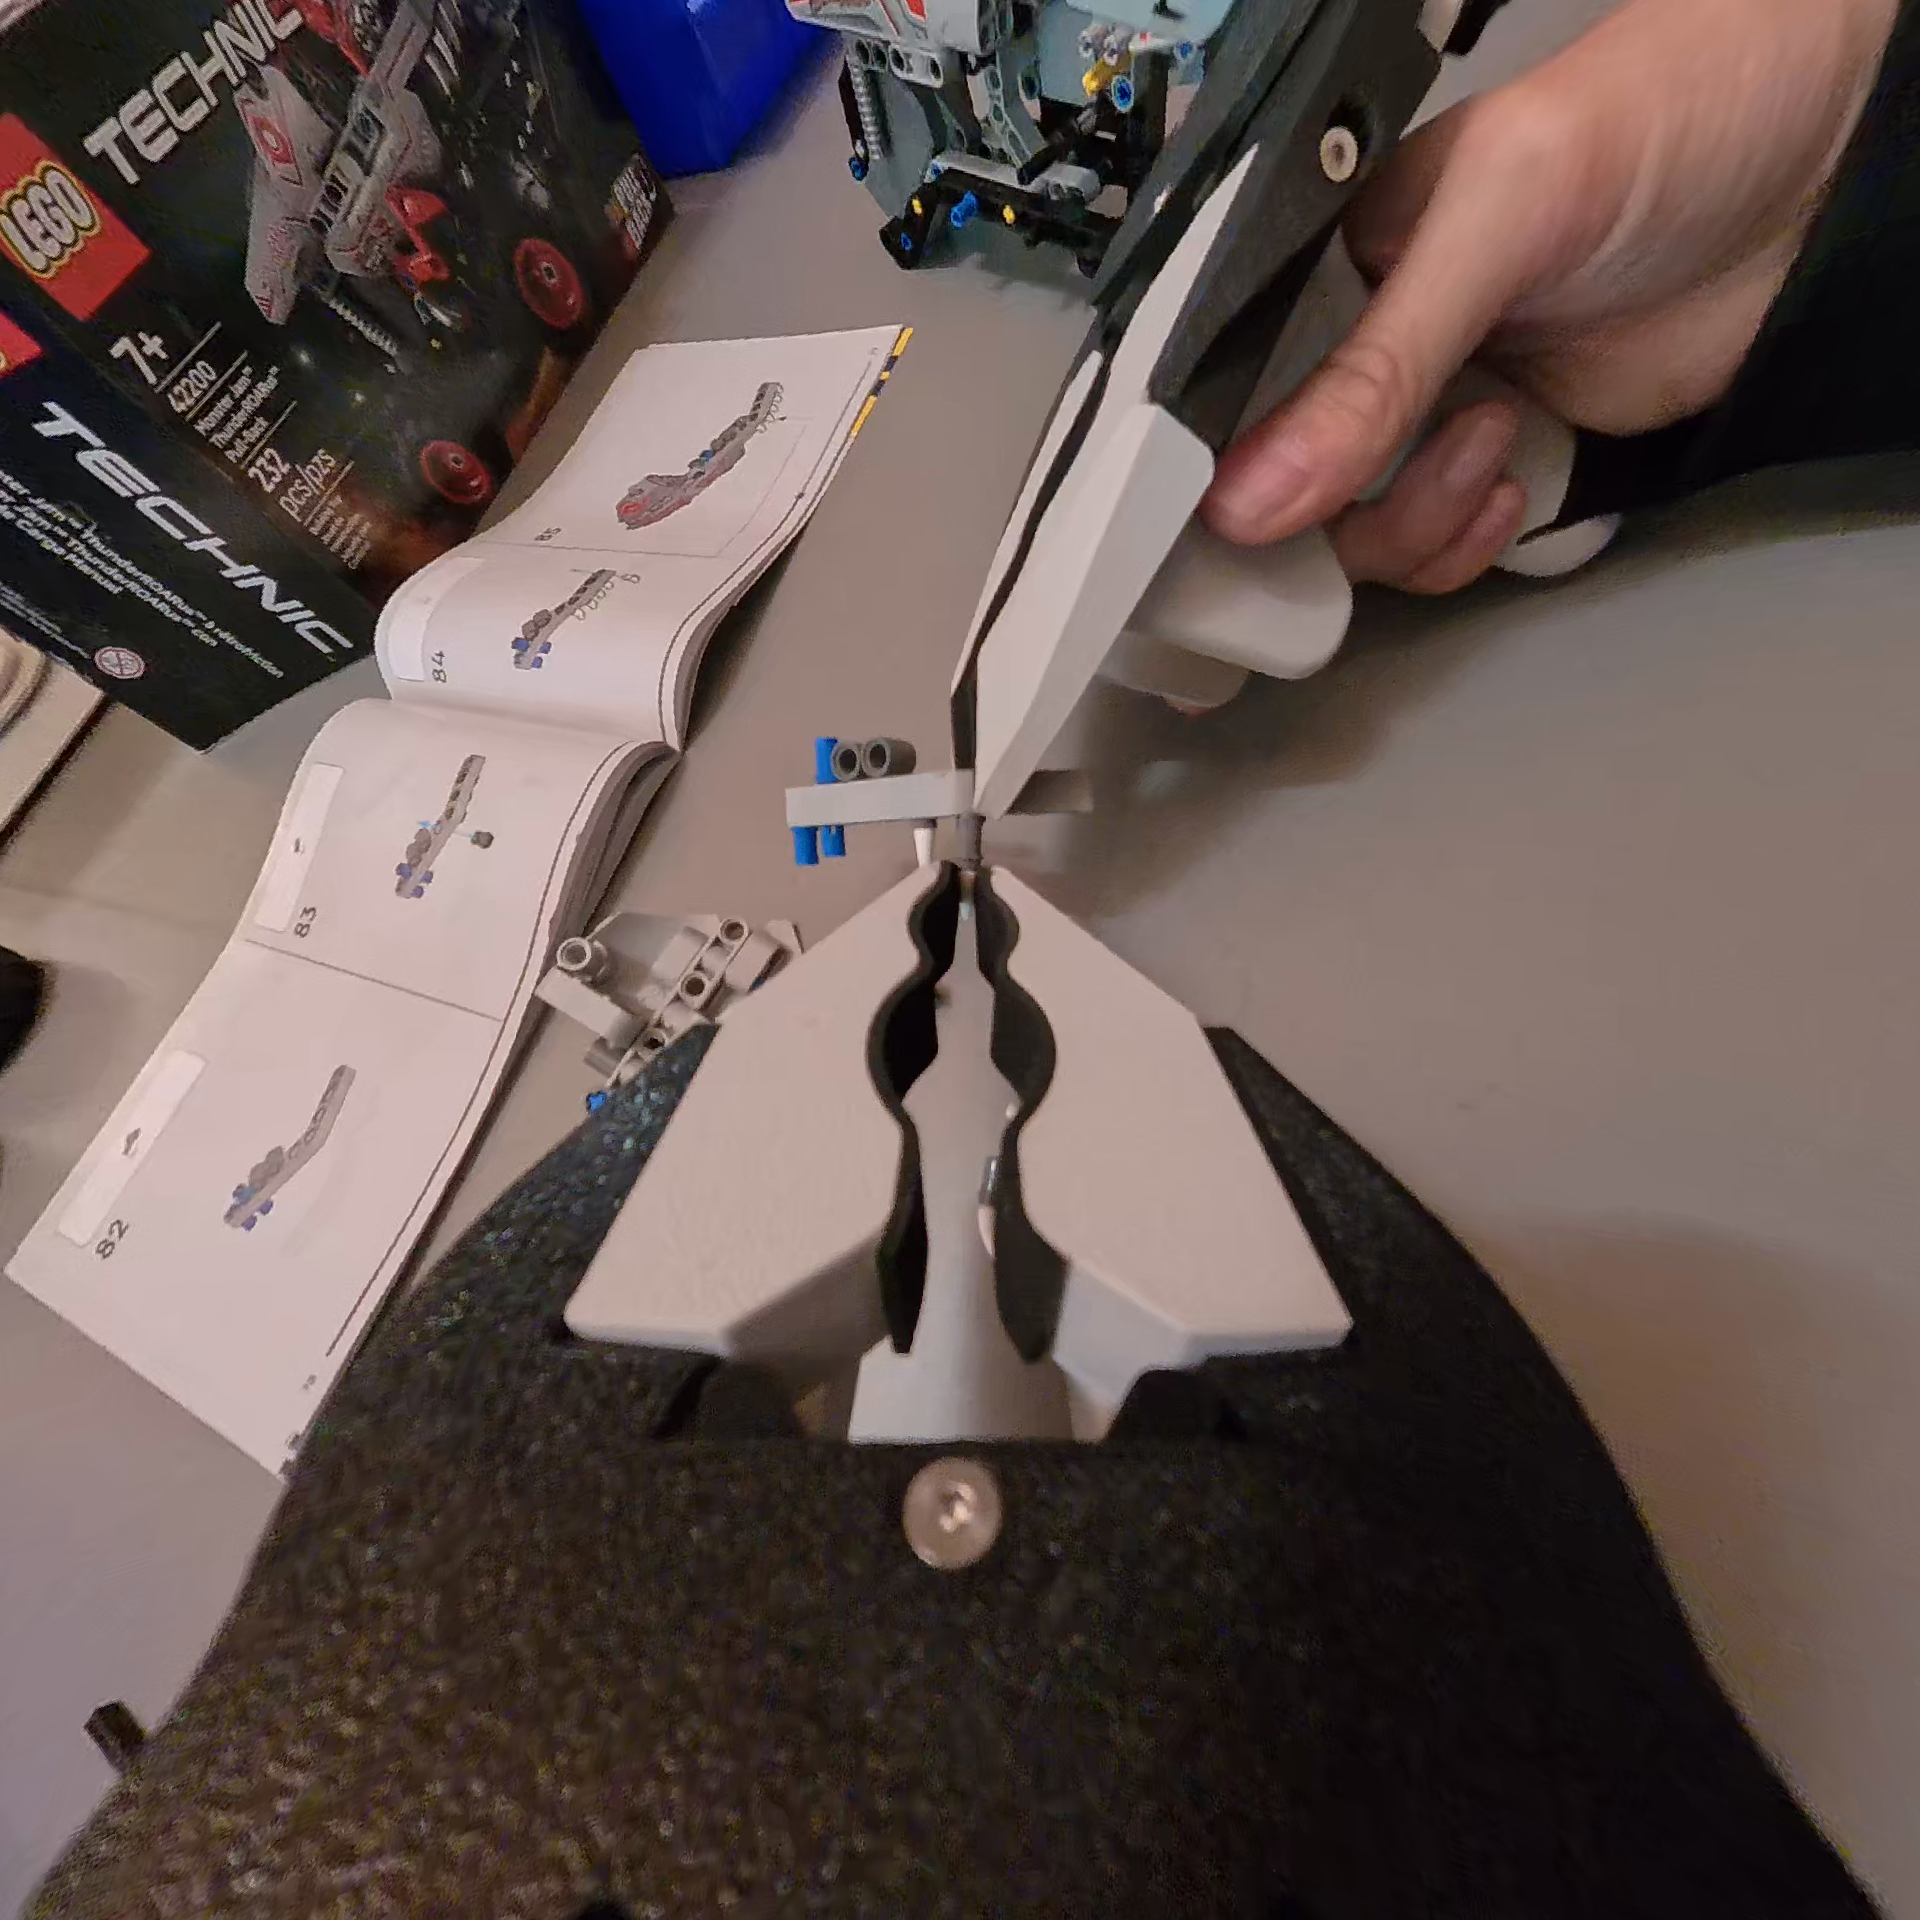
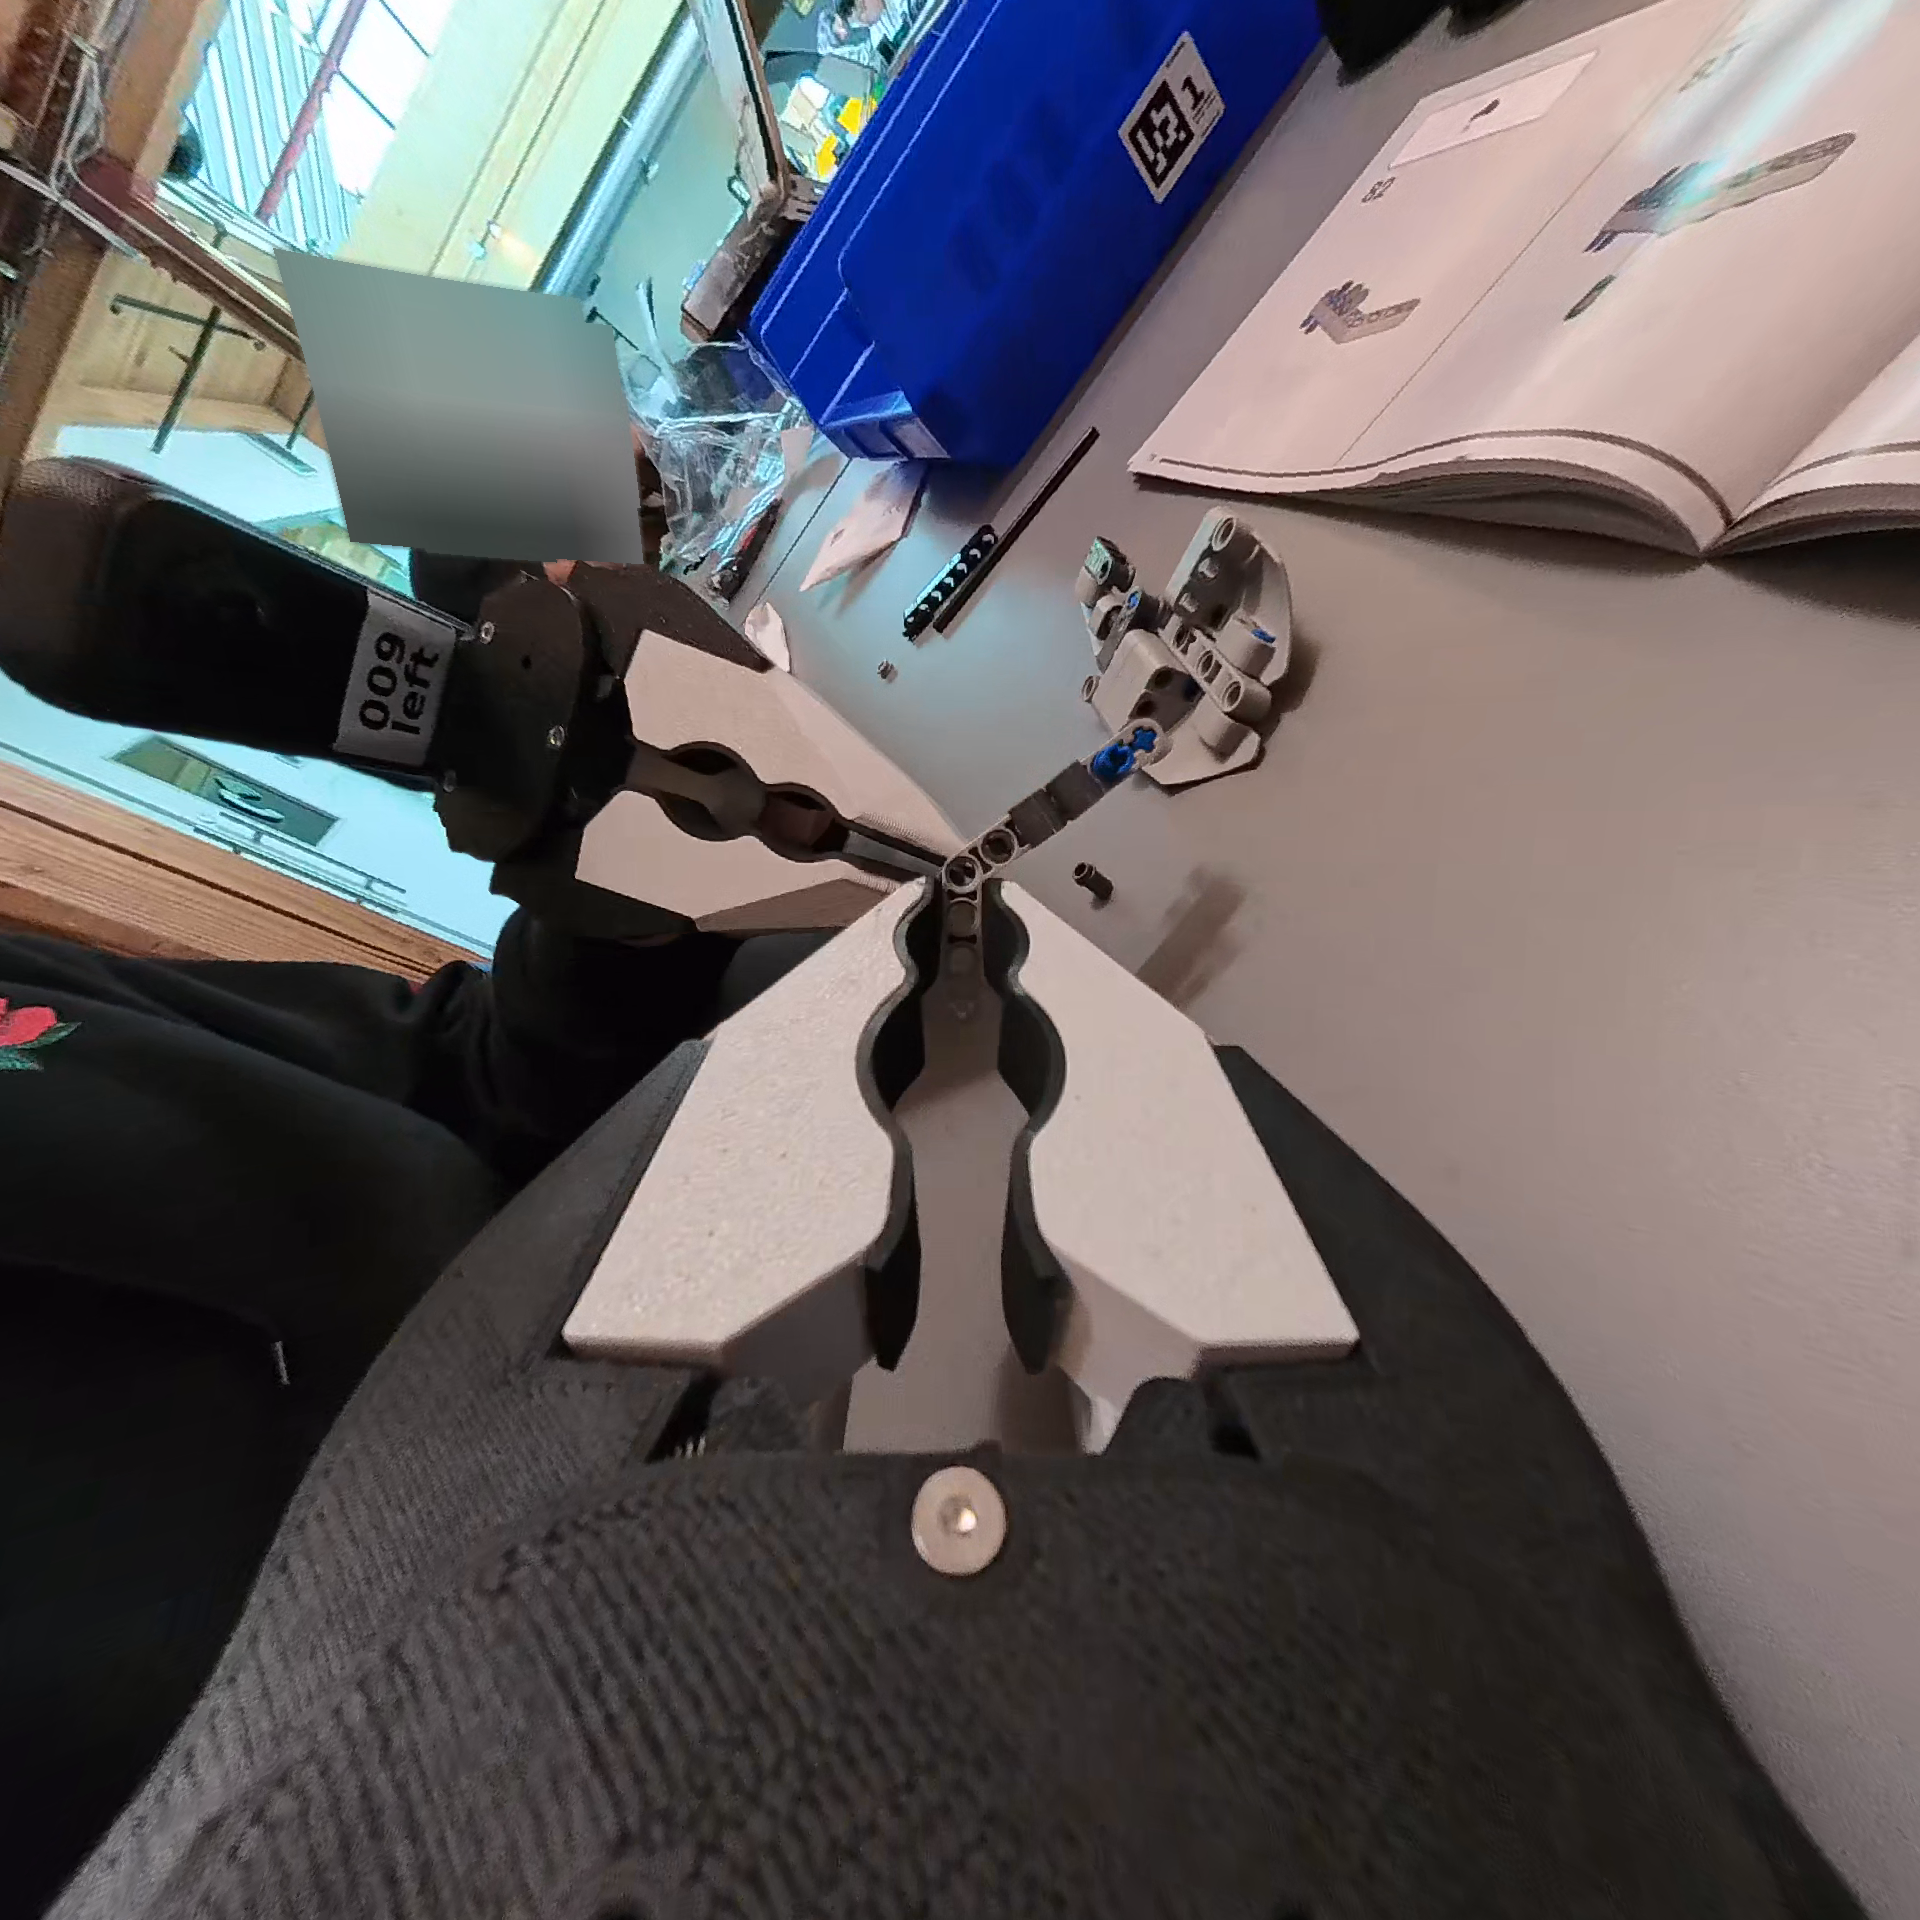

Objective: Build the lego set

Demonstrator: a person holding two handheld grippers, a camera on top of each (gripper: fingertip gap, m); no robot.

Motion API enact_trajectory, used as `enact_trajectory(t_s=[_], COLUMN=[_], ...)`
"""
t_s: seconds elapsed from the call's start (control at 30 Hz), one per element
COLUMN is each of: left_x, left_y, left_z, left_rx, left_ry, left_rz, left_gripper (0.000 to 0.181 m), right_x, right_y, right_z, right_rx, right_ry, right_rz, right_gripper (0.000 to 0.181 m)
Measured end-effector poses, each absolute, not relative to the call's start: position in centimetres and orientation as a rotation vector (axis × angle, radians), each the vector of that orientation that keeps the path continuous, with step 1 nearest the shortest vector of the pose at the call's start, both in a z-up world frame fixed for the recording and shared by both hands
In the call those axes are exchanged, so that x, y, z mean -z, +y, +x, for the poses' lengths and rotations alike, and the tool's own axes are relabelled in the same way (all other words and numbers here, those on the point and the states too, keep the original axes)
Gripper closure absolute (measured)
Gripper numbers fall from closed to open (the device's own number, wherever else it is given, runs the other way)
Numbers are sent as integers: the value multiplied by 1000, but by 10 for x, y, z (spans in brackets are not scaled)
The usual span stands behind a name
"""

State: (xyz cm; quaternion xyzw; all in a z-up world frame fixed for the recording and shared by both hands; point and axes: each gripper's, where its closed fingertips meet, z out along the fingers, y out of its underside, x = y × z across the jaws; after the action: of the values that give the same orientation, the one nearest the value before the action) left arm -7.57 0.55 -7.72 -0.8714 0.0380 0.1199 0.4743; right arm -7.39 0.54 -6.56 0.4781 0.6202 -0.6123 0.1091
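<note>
My right gripper [image 2: 966, 896] is shut on one end of a light grey lego beam [image 2: 1039, 821], which carries blue pins [image 2: 1120, 753] at its far end. In the left wrist view the right gripper [image 1: 971, 805] comes in from the upper right, held by a hand [image 1: 1558, 291], with the beam [image 1: 873, 802] sticking out to the left. My left gripper [image 1: 966, 883] is shut on a small dark grey pin [image 1: 972, 844] whose tip meets the beam beside the right fingertips. The left gripper [image 2: 925, 860] also shows in the right wrist view, coming from the left.
An open instruction booklet [image 1: 468, 831] and the set's box [image 1: 260, 312] lie to the left. A part-built model [image 1: 997, 135] stands at the back. A grey sub-assembly [image 2: 1195, 644], a black beam [image 2: 951, 592], a loose dark pin [image 2: 1093, 881] and a blue bin [image 2: 987, 260] are on the grey table [image 2: 1558, 1039]. Left and right tips are no more than a few centimetres apart.
</note>
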Motion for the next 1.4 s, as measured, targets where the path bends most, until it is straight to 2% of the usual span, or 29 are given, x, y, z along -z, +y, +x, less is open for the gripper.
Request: enact_trajectory(t_s=[0.4, 0.53, 0.87, 1.03, 1.17, 1.33, 1.4], left_x=[74, 71, 61, 54, 63, 62, 67], left_y=[6, 6, 8, 7, 6, 6, 6], left_z=[-74, -78, -69, -65, -69, -61, -62], left_rx=[-305, -534, -263, -424, -655, -306, -287], left_ry=[115, 224, 142, 280, 412, 240, 213], left_rz=[-2108, -2116, -2006, -1988, -2049, -2031, -2049], left_gripper=[181, 181, 181, 181, 181, 181, 181], right_x=[62, 63, 54, 44, 56, 55, 61], right_y=[3, 3, 4, 2, 2, 0, -3], right_z=[-68, -70, -65, -57, -60, -57, -56], right_rx=[1819, 1813, 1868, 1859, 1818, 1806, 1776], right_ry=[1864, 1885, 1832, 1710, 1832, 1834, 1892], right_rz=[1352, 1377, 1305, 1198, 1256, 1226, 1234], right_gripper=[175, 174, 175, 175, 174, 175, 174])
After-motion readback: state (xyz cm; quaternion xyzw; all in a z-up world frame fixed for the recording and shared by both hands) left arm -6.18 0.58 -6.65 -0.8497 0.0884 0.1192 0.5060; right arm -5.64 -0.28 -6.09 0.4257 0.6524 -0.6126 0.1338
